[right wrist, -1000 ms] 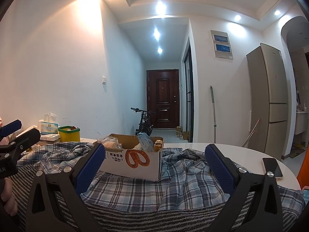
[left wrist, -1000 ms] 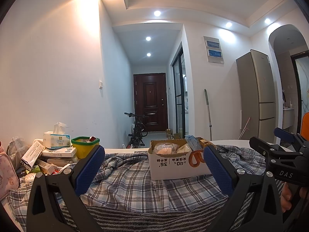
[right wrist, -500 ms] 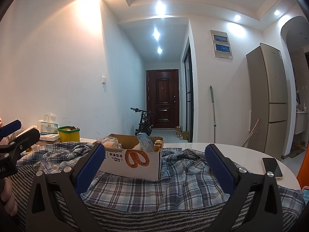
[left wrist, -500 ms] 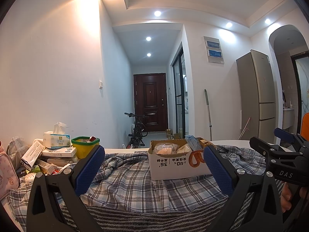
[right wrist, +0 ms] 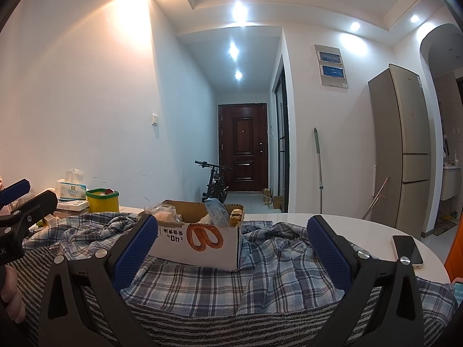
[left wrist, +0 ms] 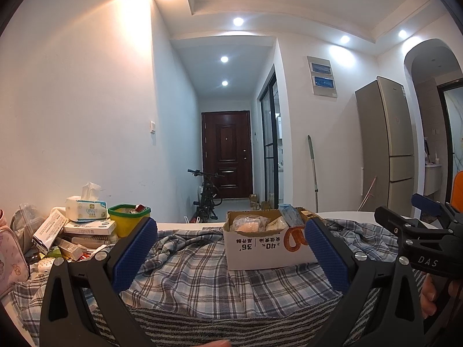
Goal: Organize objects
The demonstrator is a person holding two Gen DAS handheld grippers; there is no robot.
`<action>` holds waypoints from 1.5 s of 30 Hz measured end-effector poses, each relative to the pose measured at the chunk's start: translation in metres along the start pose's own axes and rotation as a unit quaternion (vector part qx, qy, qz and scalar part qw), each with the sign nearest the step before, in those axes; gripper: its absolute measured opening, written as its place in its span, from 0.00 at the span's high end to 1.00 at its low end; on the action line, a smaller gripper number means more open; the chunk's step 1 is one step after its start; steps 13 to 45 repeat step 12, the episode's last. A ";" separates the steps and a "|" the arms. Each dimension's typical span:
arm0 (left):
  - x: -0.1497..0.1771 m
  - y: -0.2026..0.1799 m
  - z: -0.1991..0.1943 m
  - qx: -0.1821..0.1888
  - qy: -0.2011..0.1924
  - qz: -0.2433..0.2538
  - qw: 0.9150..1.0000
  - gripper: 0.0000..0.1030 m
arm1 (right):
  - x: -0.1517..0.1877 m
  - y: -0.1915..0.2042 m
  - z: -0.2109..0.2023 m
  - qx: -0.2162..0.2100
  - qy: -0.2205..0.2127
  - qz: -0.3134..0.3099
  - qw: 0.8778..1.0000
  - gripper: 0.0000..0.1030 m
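Observation:
An open cardboard box (left wrist: 260,248) (right wrist: 199,238) printed with a pretzel holds several packets and stands on a crumpled plaid cloth (left wrist: 191,274) (right wrist: 269,263) spread over a striped towel (left wrist: 217,324). My left gripper (left wrist: 230,256) is open, low over the cloth, with the box just ahead to its right. My right gripper (right wrist: 231,256) is open too, with the box straight ahead between its blue pads (right wrist: 134,254). Neither holds anything. Each gripper shows at the edge of the other's view.
A heap of small cartons (left wrist: 86,228), a tissue pack (left wrist: 85,206) and a yellow tub (left wrist: 128,221) sits at the left by the wall. A phone (right wrist: 406,250) lies on the white round table (right wrist: 361,228) at right. A pink pouch (left wrist: 11,260) is at far left.

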State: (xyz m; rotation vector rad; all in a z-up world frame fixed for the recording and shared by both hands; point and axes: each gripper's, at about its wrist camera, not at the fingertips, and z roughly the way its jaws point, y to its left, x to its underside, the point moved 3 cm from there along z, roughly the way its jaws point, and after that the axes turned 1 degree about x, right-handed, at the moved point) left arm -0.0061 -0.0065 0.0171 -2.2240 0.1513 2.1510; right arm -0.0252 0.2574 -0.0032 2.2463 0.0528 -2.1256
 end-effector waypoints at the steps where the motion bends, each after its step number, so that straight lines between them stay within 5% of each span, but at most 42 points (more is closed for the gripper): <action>1: 0.000 0.000 0.000 0.000 0.000 0.001 1.000 0.00 | 0.000 0.000 0.000 0.000 0.000 0.000 1.000 0.00; 45: 0.000 -0.001 -0.001 -0.001 -0.003 0.001 1.000 0.00 | 0.002 -0.004 0.003 0.000 0.006 0.009 1.000 0.00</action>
